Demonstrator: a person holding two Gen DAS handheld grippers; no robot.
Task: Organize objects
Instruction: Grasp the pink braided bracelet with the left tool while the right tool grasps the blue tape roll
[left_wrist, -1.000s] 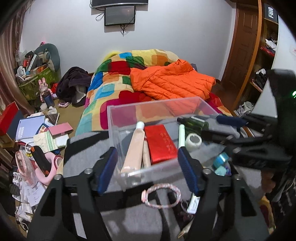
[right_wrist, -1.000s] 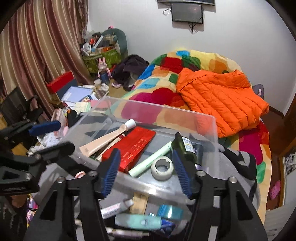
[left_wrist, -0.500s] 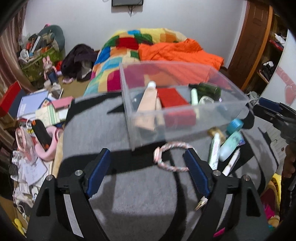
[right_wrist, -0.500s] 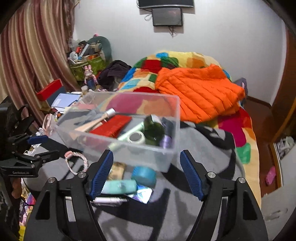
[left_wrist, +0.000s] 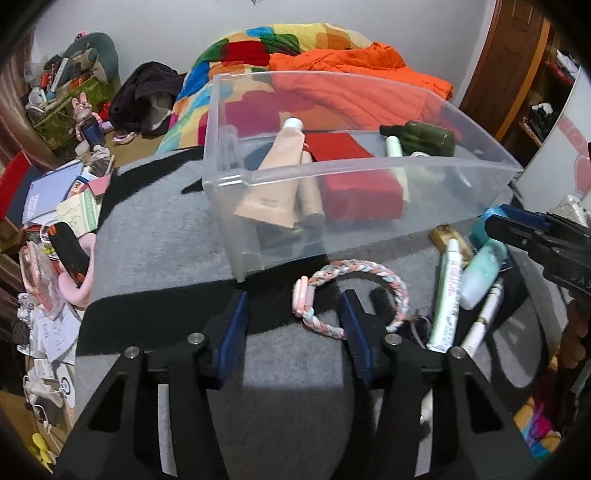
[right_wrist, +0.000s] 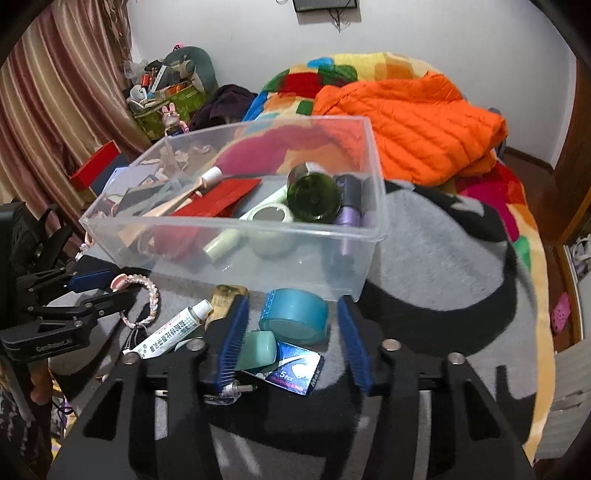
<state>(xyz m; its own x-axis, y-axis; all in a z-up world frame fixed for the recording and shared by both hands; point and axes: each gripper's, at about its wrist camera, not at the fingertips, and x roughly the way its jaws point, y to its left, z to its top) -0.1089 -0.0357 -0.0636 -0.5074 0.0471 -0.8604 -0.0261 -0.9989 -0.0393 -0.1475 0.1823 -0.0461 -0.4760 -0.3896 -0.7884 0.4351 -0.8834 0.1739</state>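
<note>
- On the bed (right_wrist: 491, 206), beneath a patchwork quilt (left_wrist: 236, 55), lies an orange padded jacket (right_wrist: 406, 122); a grey and black blanket (left_wrist: 166, 236) covers the near end and serves as the work surface.
- Clear plastic bin (left_wrist: 280, 173) stands on that blanket; inside it lie a beige tube (left_wrist: 275, 177), a red box (left_wrist: 354, 173), a dark green bottle (left_wrist: 424, 134), a pale green tube (right_wrist: 225, 242), a roll of clear tape (right_wrist: 269, 221) and a purple container (right_wrist: 349, 214).
- Left gripper (left_wrist: 295, 319) points down at the blanket just before the bin's near wall; jaws closing; the pink clasp end of a braided bracelet (left_wrist: 354, 269) lies between the blue pads; the rest of the loop passes across the right-side pad; the pads are not seen pressing on it.
- Right gripper (right_wrist: 291, 328) points down in front of the bin's other long wall; jaws closing; a roll of blue tape (right_wrist: 295, 314) sits between its pads, with gaps visible on both sides.
- Just beside the blue tape: a mint green bottle (right_wrist: 258, 350), touching the left-side pad, and a blue foil packet (right_wrist: 291, 369).
- Between the two grippers: a white tube with red print (right_wrist: 173, 328), lying flat on the blanket near the bracelet.
</note>
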